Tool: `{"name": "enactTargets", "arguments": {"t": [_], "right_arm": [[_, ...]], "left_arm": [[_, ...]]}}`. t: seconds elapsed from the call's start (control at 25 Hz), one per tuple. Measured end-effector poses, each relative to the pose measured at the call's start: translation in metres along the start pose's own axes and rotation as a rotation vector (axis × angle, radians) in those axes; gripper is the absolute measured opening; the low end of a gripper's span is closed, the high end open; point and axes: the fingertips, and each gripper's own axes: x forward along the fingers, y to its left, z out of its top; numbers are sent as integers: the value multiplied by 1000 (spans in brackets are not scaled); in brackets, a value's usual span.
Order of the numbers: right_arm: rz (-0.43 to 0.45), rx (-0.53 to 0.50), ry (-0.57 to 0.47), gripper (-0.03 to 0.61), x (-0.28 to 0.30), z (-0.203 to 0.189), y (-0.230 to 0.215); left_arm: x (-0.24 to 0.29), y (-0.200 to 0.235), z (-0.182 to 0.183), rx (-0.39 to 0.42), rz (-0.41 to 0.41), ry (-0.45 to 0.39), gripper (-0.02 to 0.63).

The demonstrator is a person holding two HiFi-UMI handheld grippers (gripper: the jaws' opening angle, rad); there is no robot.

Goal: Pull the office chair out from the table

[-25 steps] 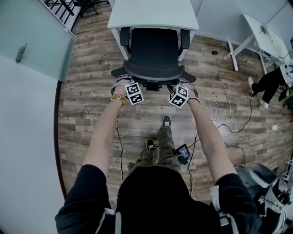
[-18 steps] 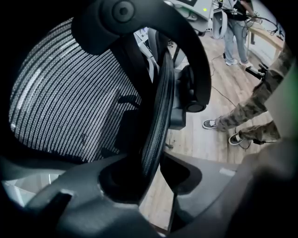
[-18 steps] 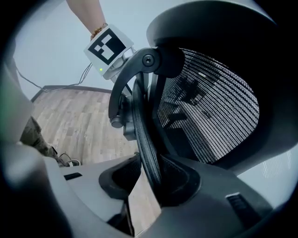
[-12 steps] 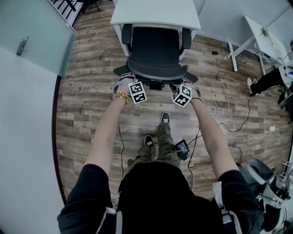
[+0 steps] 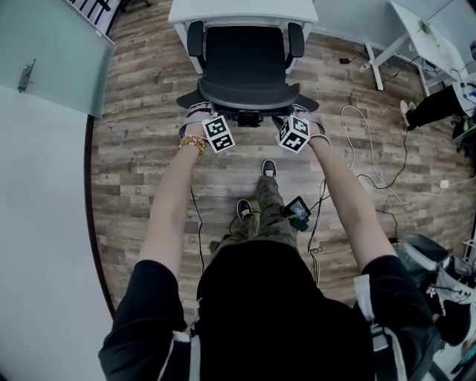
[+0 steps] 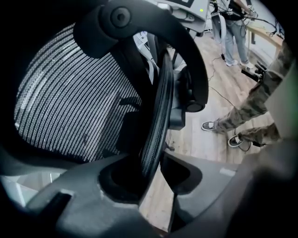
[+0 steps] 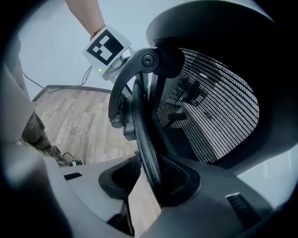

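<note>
A black mesh office chair (image 5: 249, 63) stands in front of a white table (image 5: 242, 9), its seat and armrests out from under the edge. My left gripper (image 5: 199, 113) holds the left side of the backrest's top rim and my right gripper (image 5: 305, 113) holds the right side. In the left gripper view the black rim (image 6: 158, 116) runs down between the jaws of the left gripper (image 6: 153, 167). The right gripper view shows the same, the rim (image 7: 142, 125) caught in the right gripper (image 7: 151, 179). Both are shut on the rim.
White and black cables (image 5: 361, 152) trail over the wood floor on the right. A second white table (image 5: 420, 41) and another person (image 5: 431, 110) are at the far right. A glass door (image 5: 52, 59) stands at the left. My feet (image 5: 256, 193) are just behind the chair.
The chair has rolled back from the table toward me with both grippers on its backrest; the armrests now show more fully in front of the table edge.
</note>
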Motion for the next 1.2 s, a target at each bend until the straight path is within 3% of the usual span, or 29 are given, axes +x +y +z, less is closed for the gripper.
{"name": "enactTargets", "arguments": {"t": [1.2], "right_arm": [[-2, -6, -2, 112, -26, 3, 48]], "left_arm": [[-36, -42, -8, 9, 28, -28, 160]]}}
